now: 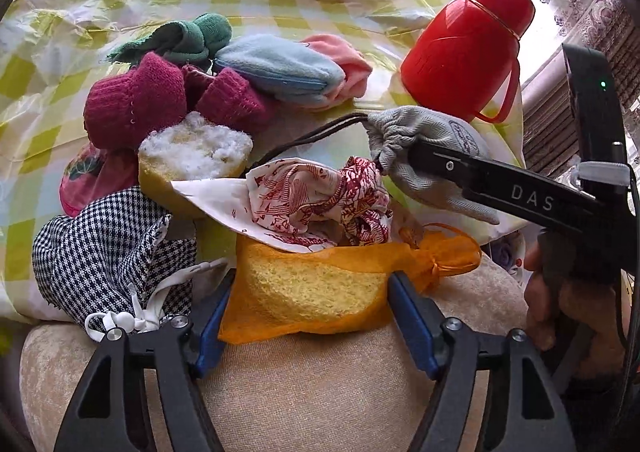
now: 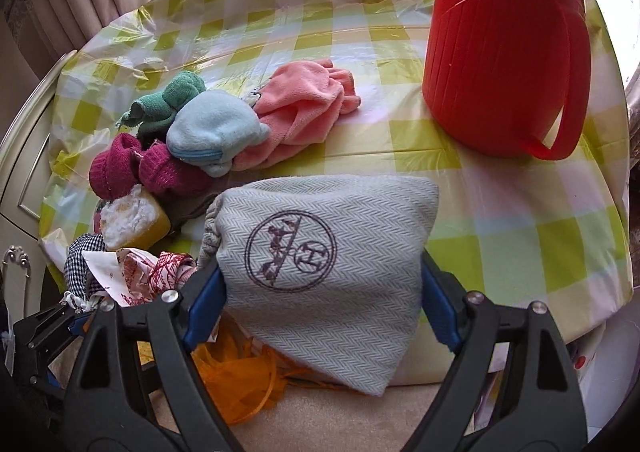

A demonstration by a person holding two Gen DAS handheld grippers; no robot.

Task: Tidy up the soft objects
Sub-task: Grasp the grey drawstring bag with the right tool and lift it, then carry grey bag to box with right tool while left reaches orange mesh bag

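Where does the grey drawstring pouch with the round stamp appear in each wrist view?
Left wrist view: grey pouch right of centre, between the right tongs.
Right wrist view: grey pouch lower centre, filling the space between those tongs.
Shared landmark: red jug, behind it, upper right.

Flask [image 2: 504, 48] back right on table [image 2: 360, 32], socks [image 2: 152, 168] left, pouch [image 2: 332, 252] at front edge.
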